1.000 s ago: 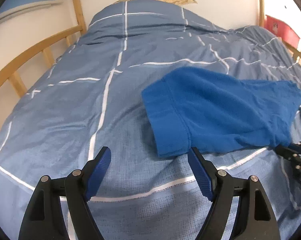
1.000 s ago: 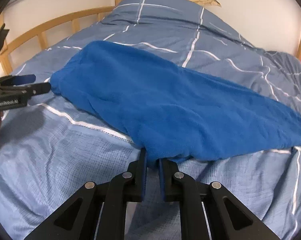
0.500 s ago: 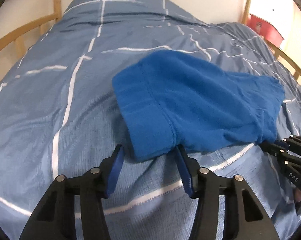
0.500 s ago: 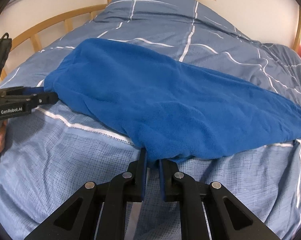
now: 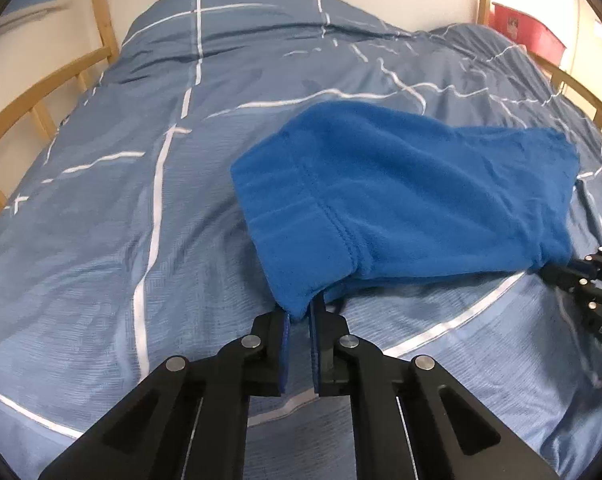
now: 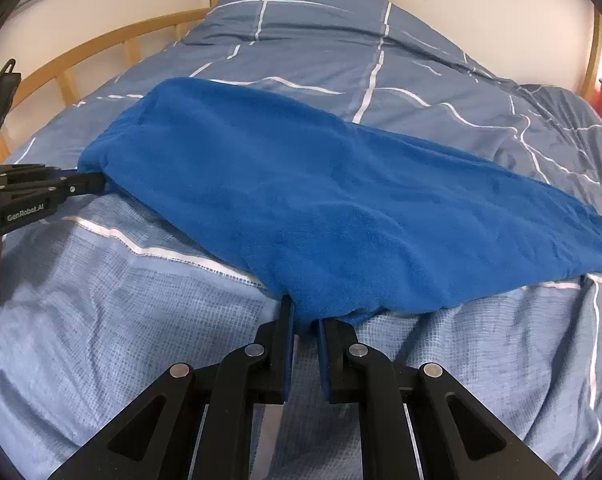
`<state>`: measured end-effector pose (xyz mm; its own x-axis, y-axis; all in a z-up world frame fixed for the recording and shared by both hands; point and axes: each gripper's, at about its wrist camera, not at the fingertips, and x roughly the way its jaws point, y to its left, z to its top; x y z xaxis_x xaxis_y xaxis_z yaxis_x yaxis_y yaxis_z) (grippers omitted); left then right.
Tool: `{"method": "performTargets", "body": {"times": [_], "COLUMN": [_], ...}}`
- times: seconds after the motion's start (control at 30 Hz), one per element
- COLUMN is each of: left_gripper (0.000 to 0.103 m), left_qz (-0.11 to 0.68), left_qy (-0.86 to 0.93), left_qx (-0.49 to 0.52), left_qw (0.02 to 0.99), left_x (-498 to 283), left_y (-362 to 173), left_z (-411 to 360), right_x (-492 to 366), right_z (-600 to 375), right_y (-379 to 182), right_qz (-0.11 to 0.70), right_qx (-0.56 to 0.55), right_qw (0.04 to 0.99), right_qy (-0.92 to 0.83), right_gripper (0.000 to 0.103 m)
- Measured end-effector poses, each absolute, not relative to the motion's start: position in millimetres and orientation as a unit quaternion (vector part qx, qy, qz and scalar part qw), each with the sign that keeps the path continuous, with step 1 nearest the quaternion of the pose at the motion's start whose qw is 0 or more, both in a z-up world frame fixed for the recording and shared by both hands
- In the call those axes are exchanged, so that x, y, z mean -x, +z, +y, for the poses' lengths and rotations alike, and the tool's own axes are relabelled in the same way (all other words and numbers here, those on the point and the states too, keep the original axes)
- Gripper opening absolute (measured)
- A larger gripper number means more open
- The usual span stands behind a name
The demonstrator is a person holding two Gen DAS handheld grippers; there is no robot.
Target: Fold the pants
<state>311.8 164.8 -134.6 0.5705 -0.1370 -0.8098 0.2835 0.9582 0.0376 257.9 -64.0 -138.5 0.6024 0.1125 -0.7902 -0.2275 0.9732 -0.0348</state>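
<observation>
We see open duvet (image 5: pixel 113 208) to the left of the blue pants (image 5: pixel 401 200) and beyond them toward the pillow end, while the wooden bed rail (image 5: pixel 41 92) closes the far left side and another rail (image 5: pixel 573 84) the right edge

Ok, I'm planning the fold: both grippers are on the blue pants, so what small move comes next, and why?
Probably lift both near corners together and carry them across. The left gripper and right gripper each pinch the near edge of the pants, which lie flat on the duvet.
</observation>
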Motion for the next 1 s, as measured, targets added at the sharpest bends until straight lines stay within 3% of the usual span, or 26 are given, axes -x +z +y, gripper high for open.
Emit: {"method": "performTargets", "body": {"times": [0.33,0.37,0.43,0.47,0.5,0.67,0.77,1.0], "left_gripper": [0.008,0.014,0.031,0.046,0.052,0.052,0.06,0.061], "left_qz": [0.487,0.487,0.469,0.459,0.443,0.39,0.379,0.407], "left_qy": [-0.072,-0.062,-0.059,-0.062,-0.062,-0.095,-0.116,-0.185], "left_qx": [-0.089,-0.099,-0.101,-0.101,-0.106,-0.068,-0.07,-0.031], "left_qw": [0.866,0.866,0.875,0.881,0.888,0.913,0.915,0.894], "left_x": [-311,-307,-294,-290,-284,-282,-301,-366], "left_y": [-148,-145,-132,-125,-116,-79,-71,-74], "left_z": [176,176,180,180,179,187,189,205], "right_x": [-257,-256,-248,-242,-235,-232,-251,-321], "right_z": [-54,-53,-50,-48,-45,-35,-27,1], "right_y": [-144,-143,-140,-135,-129,-86,-60,-39], "right_qz": [0.442,0.443,0.447,0.443,0.431,0.369,0.332,0.313], "right_qx": [0.093,0.097,0.115,0.12,0.124,0.117,0.132,0.145], "right_qw": [0.889,0.888,0.885,0.887,0.892,0.915,0.922,0.921], "right_qy": [0.074,0.07,0.058,0.053,0.055,0.111,0.149,0.181], "right_gripper": [0.013,0.016,0.026,0.032,0.032,0.038,0.041,0.041]}}
